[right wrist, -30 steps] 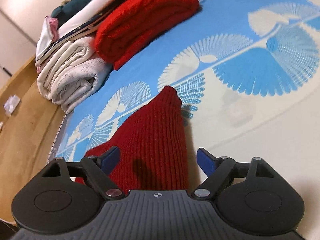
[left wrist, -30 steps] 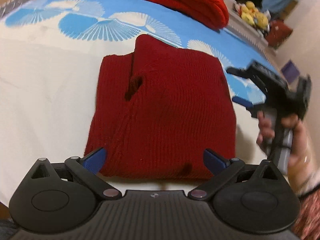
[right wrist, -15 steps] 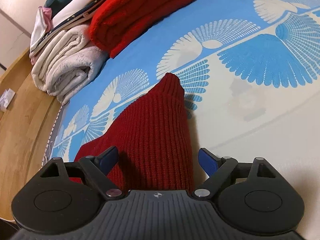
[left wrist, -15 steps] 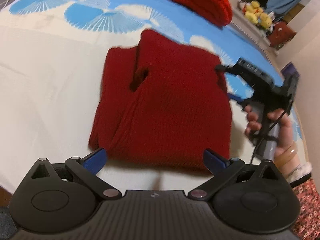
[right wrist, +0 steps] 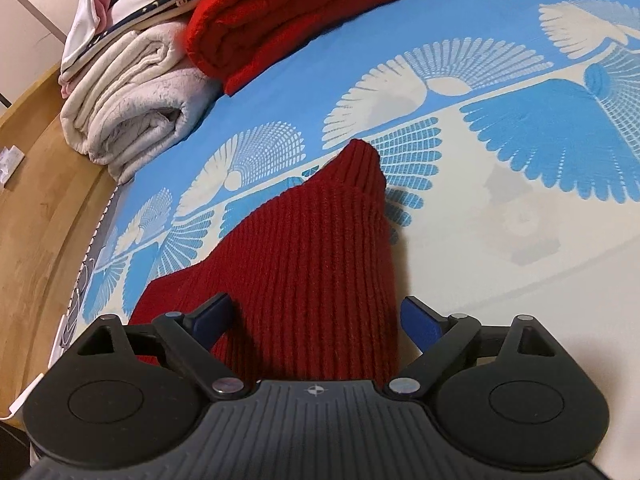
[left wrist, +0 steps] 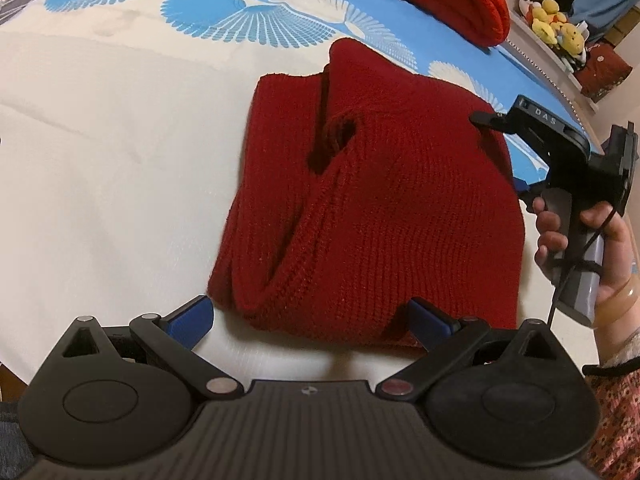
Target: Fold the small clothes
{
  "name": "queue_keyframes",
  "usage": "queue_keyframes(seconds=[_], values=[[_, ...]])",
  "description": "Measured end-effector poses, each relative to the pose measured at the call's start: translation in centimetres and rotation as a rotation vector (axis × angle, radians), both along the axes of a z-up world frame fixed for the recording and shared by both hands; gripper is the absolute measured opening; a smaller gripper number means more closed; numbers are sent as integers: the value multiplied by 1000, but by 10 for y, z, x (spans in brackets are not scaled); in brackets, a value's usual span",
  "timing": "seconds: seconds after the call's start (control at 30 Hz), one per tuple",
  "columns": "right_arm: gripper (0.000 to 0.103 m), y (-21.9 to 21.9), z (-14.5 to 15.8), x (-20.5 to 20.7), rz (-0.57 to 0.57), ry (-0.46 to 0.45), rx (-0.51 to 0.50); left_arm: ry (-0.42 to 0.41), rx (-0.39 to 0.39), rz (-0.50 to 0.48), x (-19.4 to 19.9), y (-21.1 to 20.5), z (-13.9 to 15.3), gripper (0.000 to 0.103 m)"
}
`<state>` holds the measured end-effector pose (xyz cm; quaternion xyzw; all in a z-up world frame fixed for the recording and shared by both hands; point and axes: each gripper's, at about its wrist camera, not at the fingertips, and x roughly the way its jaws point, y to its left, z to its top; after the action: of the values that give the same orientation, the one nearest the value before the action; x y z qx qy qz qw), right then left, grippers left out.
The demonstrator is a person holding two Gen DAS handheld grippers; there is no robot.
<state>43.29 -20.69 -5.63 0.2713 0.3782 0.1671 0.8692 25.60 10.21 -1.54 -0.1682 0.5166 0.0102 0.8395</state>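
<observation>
A dark red knitted sweater point(left wrist: 372, 216) lay folded on the blue-and-cream patterned bedsheet point(left wrist: 100, 168). The left gripper point(left wrist: 308, 316) hovered at its near edge, fingers spread wide and holding nothing. The right gripper point(right wrist: 316, 316) sat low over the sweater's side edge, fingers likewise apart, straddling the knit without pinching it.

A bed sheet point(right wrist: 500, 248), cream with blue fan patterns, covers the surface. Along its far edge lie folded white blankets point(right wrist: 132, 108) and a bright red blanket point(right wrist: 296, 12), touching each other. Beside the bed runs a wooden floor point(right wrist: 36, 220). Yellow plush toys point(left wrist: 556, 20) sit on a shelf beyond, under dim warm light
</observation>
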Motion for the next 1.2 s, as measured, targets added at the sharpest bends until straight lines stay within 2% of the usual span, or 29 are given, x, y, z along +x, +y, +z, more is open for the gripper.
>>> queue_keyframes(seconds=[0.27,0.63,0.97,1.13,1.2], values=[[93,2,-5,7,-5,20,18,3,-10,10,3,-2,0,102],[93,6,-7,10,-19,27,14,16,-83,60,-1,13,2,102],[94,9,-8,11,-23,30,12,13,-104,78,-5,15,6,102],[94,8,-8,12,-23,33,12,-39,-167,138,-8,27,13,102],[94,8,-9,12,-33,34,16,-44,-167,176,-7,32,13,102]])
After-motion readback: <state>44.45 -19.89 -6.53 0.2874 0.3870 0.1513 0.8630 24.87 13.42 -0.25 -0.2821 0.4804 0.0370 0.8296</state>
